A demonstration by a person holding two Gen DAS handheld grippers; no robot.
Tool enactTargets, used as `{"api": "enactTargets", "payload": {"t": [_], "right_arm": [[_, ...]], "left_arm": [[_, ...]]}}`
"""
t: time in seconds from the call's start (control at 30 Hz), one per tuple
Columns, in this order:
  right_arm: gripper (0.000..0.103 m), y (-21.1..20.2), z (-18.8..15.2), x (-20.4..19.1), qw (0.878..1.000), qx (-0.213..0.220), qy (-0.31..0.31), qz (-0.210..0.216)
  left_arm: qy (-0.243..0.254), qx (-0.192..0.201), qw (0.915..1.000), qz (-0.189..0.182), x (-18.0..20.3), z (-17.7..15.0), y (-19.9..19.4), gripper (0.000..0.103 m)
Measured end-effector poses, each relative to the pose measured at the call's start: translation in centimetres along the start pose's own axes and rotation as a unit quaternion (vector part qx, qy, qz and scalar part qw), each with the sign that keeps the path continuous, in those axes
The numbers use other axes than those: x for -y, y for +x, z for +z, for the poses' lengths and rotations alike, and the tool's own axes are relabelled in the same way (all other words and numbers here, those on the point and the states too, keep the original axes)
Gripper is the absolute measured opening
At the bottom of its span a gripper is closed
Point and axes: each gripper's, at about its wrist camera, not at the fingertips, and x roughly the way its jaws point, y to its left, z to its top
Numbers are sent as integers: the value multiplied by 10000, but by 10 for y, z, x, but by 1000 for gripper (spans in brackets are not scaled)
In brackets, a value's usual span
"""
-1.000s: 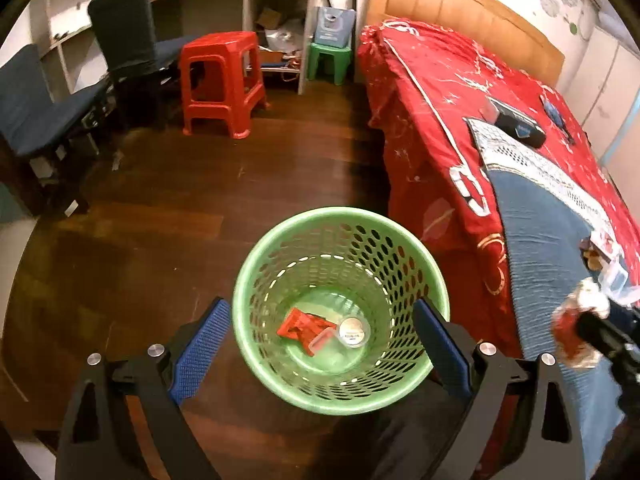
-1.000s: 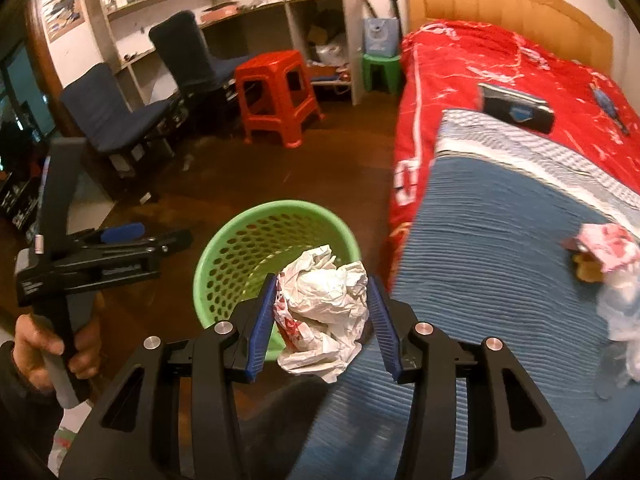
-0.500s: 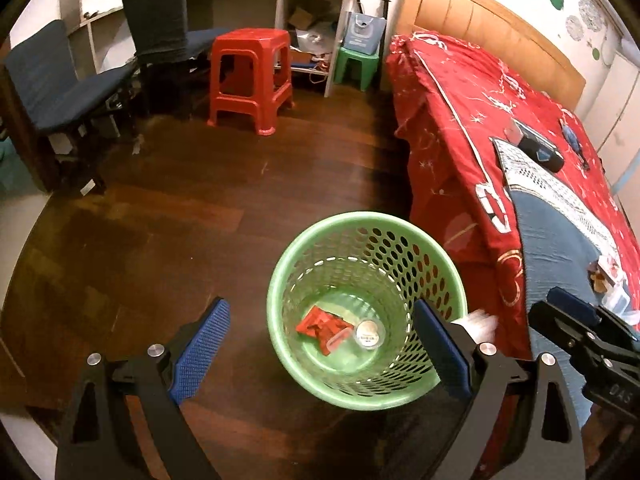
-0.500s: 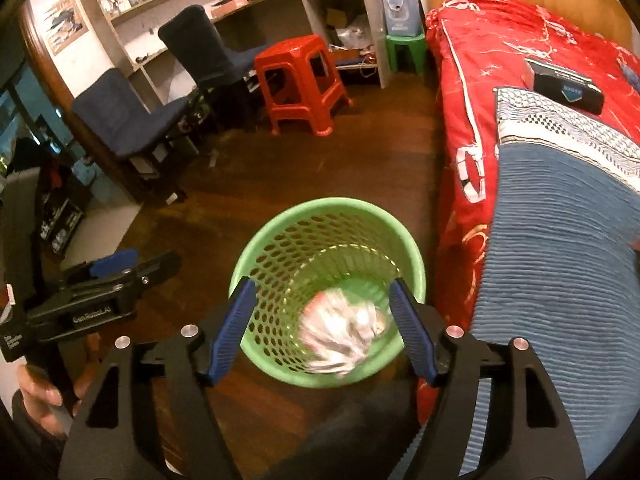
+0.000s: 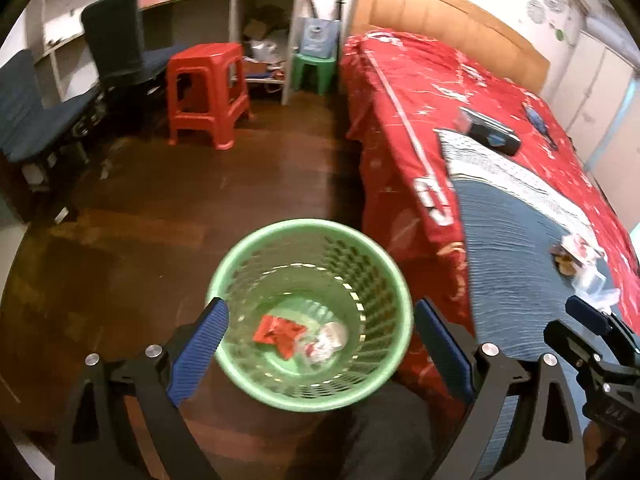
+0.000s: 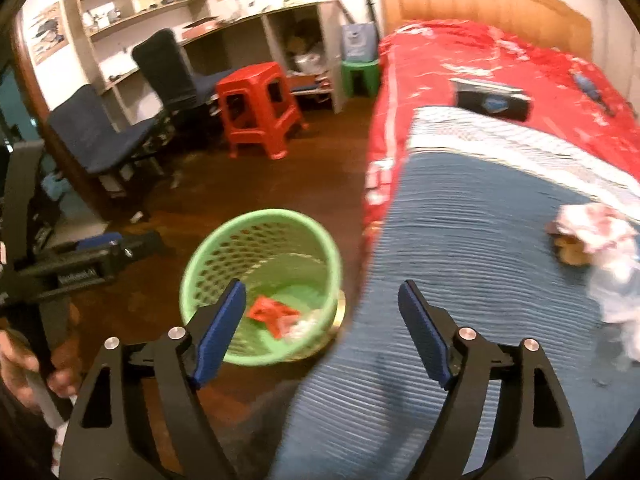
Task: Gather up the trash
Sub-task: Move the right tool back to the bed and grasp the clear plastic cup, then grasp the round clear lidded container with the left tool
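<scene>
A green perforated basket [image 5: 224,276] [image 6: 192,276] stands on the wooden floor beside the bed. Inside lie a red wrapper [image 5: 278,332] [image 6: 272,314] and a crumpled white paper wad [image 5: 328,342] [image 6: 306,326]. My left gripper [image 5: 320,340] hangs open over the basket, nothing between its fingers. My right gripper [image 6: 322,328] is over the edge of the blue blanket [image 6: 480,264], its jaws opening and empty. More trash [image 6: 600,240] [image 5: 580,256], white and pink wrappers, lies on the blanket at the right.
A bed with a red cover [image 5: 440,92] fills the right side, with a dark box [image 5: 490,132] on it. A red stool [image 5: 208,92], a green stool [image 5: 314,70], two dark chairs [image 5: 24,120] and shelves stand at the back. A hand [image 6: 24,368] holds the left gripper.
My right gripper opened and let the crumpled paper fall into the basket, then swung right toward the bed. The left gripper's view shifted, with the basket now lower and centred.
</scene>
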Motion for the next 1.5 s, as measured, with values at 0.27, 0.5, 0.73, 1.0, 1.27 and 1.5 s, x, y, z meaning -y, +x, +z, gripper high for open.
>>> {"api": "enactTargets", "payload": {"t": [0.27,0.5,0.73,1.0,1.27,1.5], "right_arm": [[85,-47,-30,85,9944,284,572,-837],[85,-85,-60,161,9793,462,1191,-1573],[81,-90,-86,213,9672,359,1672,-1880],[70,-63,-95,238,9667,126,1931,-1673],[63,-42,-94,245,9650,10,1985,-1716],[62,-57,-98,244,9664,129,1951,-1669]], "left_arm": [[461,-68,9984,-333,63,3,3,91],[775,-122,9955,-535,105,2,4,91],[1072,-173,9921,-626,135,-1,4,91],[1228,-291,9899,-651,156,-1,10,91],[1422,-375,9863,-744,181,-4,15,91],[1751,-309,9789,-1008,216,-9,13,91]]}}
